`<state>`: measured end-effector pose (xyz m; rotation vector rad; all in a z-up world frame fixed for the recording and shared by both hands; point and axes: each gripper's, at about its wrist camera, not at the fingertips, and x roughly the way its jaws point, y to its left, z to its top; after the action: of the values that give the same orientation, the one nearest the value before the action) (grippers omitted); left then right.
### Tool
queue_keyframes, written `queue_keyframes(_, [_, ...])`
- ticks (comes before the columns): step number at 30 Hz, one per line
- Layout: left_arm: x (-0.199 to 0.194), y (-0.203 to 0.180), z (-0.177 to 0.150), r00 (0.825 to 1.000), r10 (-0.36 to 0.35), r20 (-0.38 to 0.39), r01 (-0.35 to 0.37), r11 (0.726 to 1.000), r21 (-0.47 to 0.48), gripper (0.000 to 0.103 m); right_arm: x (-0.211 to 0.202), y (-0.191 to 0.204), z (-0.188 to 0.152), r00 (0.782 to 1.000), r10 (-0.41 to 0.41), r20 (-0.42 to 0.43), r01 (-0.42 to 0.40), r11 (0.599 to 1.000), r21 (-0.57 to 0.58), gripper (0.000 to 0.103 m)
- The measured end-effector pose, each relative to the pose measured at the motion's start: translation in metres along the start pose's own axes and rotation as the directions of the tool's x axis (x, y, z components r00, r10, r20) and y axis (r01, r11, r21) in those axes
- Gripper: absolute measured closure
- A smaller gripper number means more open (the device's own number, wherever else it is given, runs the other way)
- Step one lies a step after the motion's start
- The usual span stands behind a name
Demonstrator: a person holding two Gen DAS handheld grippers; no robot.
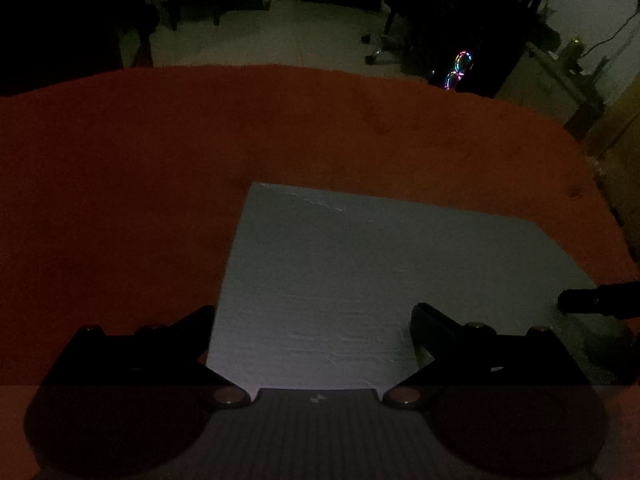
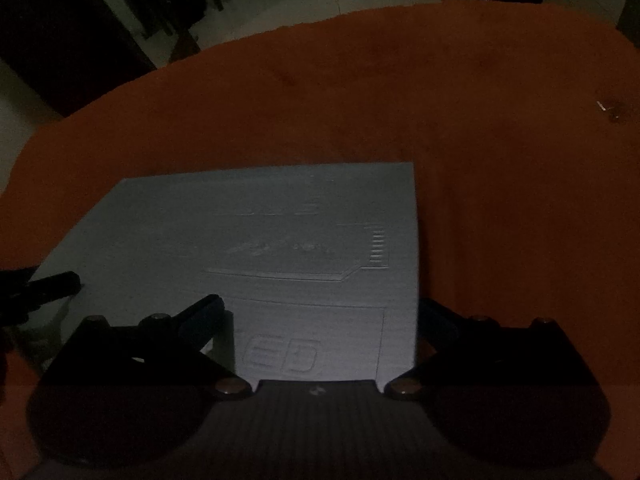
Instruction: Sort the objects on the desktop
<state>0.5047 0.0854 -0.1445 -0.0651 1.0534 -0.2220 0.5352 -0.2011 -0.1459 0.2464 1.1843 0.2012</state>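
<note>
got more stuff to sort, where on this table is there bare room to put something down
Most of the orange tablecloth is bare: the strip between the grey board and the table's far edge, and the stretches beside the board's left and right edges. The near side is crowded: the left gripper and right gripper hover there, jaws open, over the board.

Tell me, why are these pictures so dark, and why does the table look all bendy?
Left wrist view: room dimly lit, the gray board is the brightest thing, coloured lights glow behind. Right wrist view: equally dim, the board's embossed marks barely show. Both: fisheye lenses curve the orange table edge.
</note>
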Motion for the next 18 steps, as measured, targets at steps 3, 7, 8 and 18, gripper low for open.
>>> queue_keyframes(3, [-0.027, 0.0, -0.007, 1.0, 0.003, 0.025, -0.003, 1.0, 0.0, 0.001, -0.016, 0.003, -0.014, 1.0, 0.007, 0.019, -0.007, 1.0, -0.014, 0.0])
queue_keyframes(7, [-0.06, -0.002, -0.023, 0.999, 0.01, 0.04, -0.01, 1.0, -0.011, 0.001, -0.041, 0.013, -0.033, 0.999, 0.014, 0.035, -0.012, 0.999, -0.041, 0.0])
queue_keyframes(8, [-0.07, -0.002, -0.027, 0.999, 0.012, 0.045, -0.011, 1.0, -0.019, 0.001, -0.047, 0.017, -0.038, 0.999, 0.014, 0.042, -0.012, 0.999, -0.052, 0.0])
queue_keyframes(18, [-0.153, -0.021, -0.097, 0.995, 0.04, 0.092, -0.038, 0.999, -0.019, 0.001, -0.092, 0.031, -0.093, 0.996, 0.01, 0.087, 0.001, 0.993, -0.116, 0.0])
